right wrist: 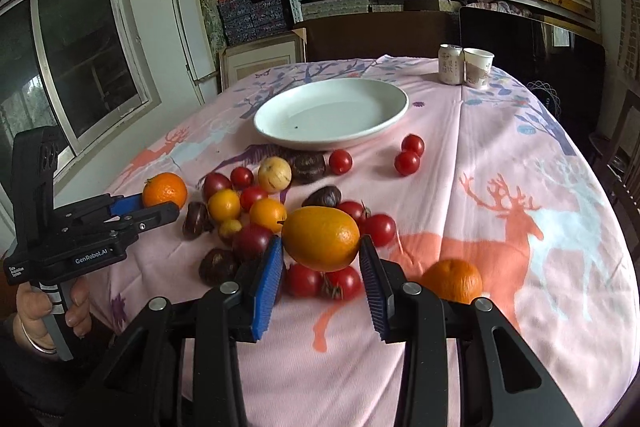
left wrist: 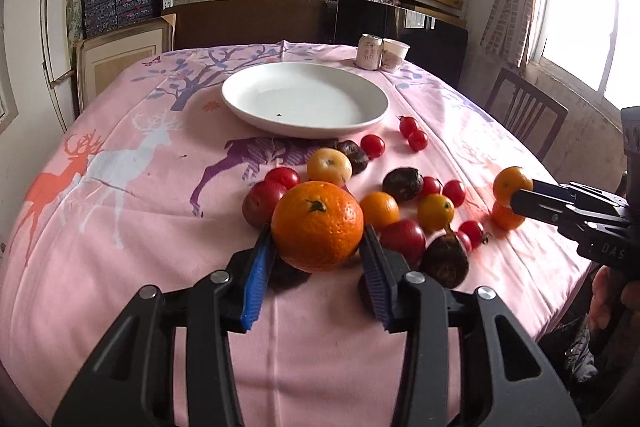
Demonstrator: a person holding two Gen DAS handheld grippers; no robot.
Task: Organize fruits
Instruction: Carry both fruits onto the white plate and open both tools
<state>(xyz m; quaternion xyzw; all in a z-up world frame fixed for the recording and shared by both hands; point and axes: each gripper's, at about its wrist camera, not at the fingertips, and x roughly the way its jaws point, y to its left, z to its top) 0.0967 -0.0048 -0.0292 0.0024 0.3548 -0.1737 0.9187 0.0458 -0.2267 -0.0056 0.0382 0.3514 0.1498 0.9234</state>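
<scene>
In the left wrist view my left gripper [left wrist: 318, 233] is shut on a large orange mandarin [left wrist: 318, 211], lifted just above the fruit pile. My right gripper [right wrist: 321, 242] is shut on a smaller yellow-orange citrus [right wrist: 320, 235], also off the cloth. Each gripper shows in the other's view: the right gripper [left wrist: 517, 194] at the far right with its citrus [left wrist: 510, 183], the left gripper [right wrist: 160, 206] at the left with its mandarin [right wrist: 165, 189]. An empty white plate [left wrist: 248, 107] [right wrist: 276, 131] sits beyond the fruit.
Cherry tomatoes [right wrist: 408, 155], dark round fruits [left wrist: 402, 183], plums and small oranges lie scattered on the pink deer-print tablecloth [left wrist: 120, 247]. Another orange [right wrist: 454, 279] rests near my right fingers. A can [left wrist: 370, 51] and paper cup [left wrist: 395, 55] stand at the far edge. A chair [left wrist: 524, 111] stands on the right.
</scene>
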